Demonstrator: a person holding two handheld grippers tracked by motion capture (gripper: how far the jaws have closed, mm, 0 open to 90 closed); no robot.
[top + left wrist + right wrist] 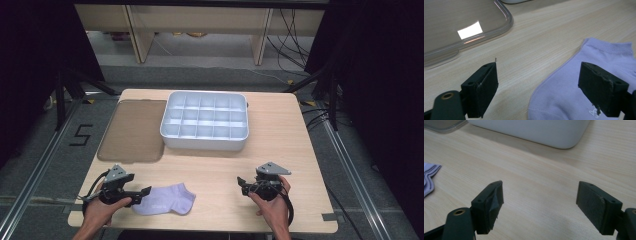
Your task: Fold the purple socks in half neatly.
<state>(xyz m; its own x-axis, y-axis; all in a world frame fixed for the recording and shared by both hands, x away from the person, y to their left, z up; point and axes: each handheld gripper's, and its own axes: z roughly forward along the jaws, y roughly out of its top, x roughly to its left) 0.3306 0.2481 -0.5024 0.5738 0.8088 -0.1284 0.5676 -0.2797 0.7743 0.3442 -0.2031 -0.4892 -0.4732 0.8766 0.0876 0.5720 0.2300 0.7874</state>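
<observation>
Tongs open beside a lilac sock

High view: the lilac ankle sock [166, 200] lies flat near the front edge of the wooden table [280, 150], on the person's left half. The left tongs [146, 190] sit at the sock's left end, held in the left hand [102, 207], with the tips reaching the fabric's edge. The right tongs [241, 184] rest well apart from the sock, held in the right hand [272, 205] and pointing toward the middle of the table. Farther back stand a white compartment tray [205, 142] and, just left of it, a brownish translucent lid [132, 130] lying flat.

Left gripper view: the left tongs [537, 80] stand wide. One jaw hangs over bare wood, the other over the sock [574, 82]; the pads press on nothing. The lid's rim [486, 35] shows at the upper left.

Right gripper view: the right tongs [540, 202] also stand wide over bare wood, with nothing between them. The sock's cuff [429, 178] peeks in at the left edge, and the tray's white wall [536, 132] rises ahead.
</observation>
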